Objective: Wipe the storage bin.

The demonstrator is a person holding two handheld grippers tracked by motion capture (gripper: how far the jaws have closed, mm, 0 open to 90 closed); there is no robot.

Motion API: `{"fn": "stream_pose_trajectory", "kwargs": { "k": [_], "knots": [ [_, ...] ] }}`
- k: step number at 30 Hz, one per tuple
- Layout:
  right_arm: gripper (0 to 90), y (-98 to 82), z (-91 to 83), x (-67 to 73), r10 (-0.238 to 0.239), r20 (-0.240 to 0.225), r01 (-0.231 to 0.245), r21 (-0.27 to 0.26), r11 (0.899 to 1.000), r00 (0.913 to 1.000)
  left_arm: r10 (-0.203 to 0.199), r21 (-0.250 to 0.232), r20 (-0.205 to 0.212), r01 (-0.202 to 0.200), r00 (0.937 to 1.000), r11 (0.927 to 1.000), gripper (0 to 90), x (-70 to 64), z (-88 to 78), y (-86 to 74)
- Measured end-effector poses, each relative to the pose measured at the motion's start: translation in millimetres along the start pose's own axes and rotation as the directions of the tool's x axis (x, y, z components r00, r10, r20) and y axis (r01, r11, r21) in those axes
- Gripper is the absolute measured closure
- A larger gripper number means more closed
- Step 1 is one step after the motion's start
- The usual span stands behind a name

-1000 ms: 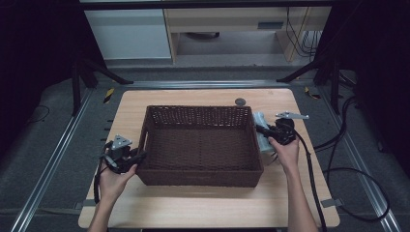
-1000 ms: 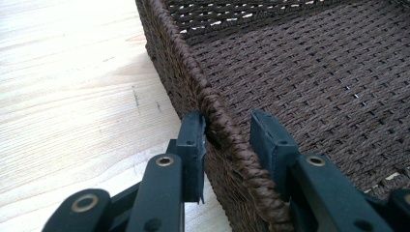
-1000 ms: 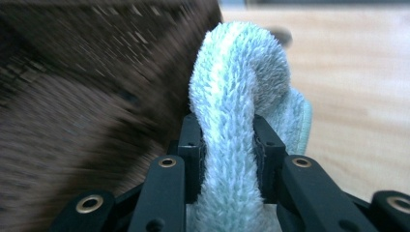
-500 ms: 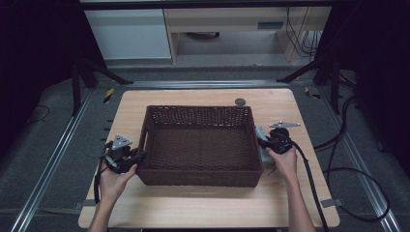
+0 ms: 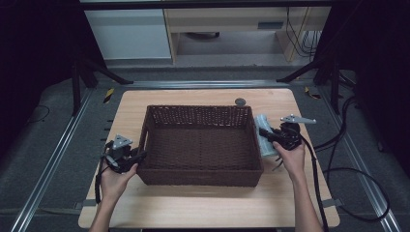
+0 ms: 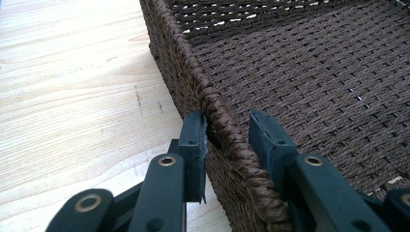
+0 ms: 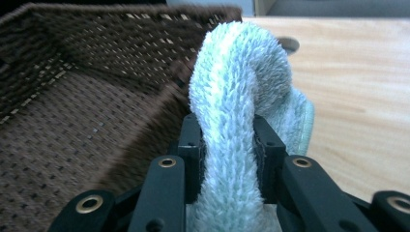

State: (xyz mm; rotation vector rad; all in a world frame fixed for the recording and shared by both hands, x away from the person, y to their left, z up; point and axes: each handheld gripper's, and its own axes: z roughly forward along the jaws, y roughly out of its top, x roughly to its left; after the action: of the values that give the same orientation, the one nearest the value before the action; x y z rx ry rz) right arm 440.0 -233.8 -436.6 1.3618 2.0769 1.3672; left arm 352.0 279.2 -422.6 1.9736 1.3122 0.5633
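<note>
A rectangular basket (image 5: 200,145) of dark brown woven cord sits mid-table, its flat plaited floor bare. The left gripper (image 6: 227,140) straddles the basket's thick braided rim at the left wall — one jaw against the outside, the other inside with a small gap — and its jaws have just been closing a little. The right gripper (image 7: 227,145) pinches a pale blue terry towel (image 7: 241,96), fluffy and folded into a hump, just beside the basket's right wall, over the light wooden table (image 5: 203,208).
</note>
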Motion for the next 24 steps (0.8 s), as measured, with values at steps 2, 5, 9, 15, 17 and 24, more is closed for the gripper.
{"fn": "stream_pose_trajectory", "kwargs": {
  "k": [2,5,9,15,17,24],
  "knots": [
    [71.6,0.2,0.0,1.7,-0.01,0.009,0.01,0.013,1.0,0.9999,0.003,-0.002,-0.005,-0.003,1.0,1.0,67.6,0.0,0.7,0.7],
    [71.6,-5.8,5.0,1.4,-0.013,0.021,0.013,0.04,0.999,0.9997,-0.002,0.001,-0.006,0.002,1.0,1.0,67.9,0.1,1.4,1.3],
    [71.6,-18.4,17.0,-3.5,-0.008,0.043,0.003,0.1,0.995,0.999,-0.004,-0.002,-0.007,0.004,1.0,1.0,68.1,2.2,4.3,3.7],
    [71.6,-36.3,34.8,-7.9,0.012,0.06,-0.021,0.158,0.987,0.9981,-0.012,-0.01,-0.003,0.012,0.9999,0.9999,67.9,5.4,9.5,7.6],
    [71.6,-34.6,34.2,-6.5,0.024,0.052,-0.031,0.146,0.989,0.9984,-0.011,-0.011,-0.002,0.011,0.9999,0.9999,67.9,6.1,10.7,8.6],
    [71.7,-18.6,10.4,-3.7,0.031,0.009,-0.032,0.036,0.999,0.9995,0.001,-0.006,-0.009,-0.001,1.0,1.0,65.4,5.2,10.3,8.8]
  ]
}}
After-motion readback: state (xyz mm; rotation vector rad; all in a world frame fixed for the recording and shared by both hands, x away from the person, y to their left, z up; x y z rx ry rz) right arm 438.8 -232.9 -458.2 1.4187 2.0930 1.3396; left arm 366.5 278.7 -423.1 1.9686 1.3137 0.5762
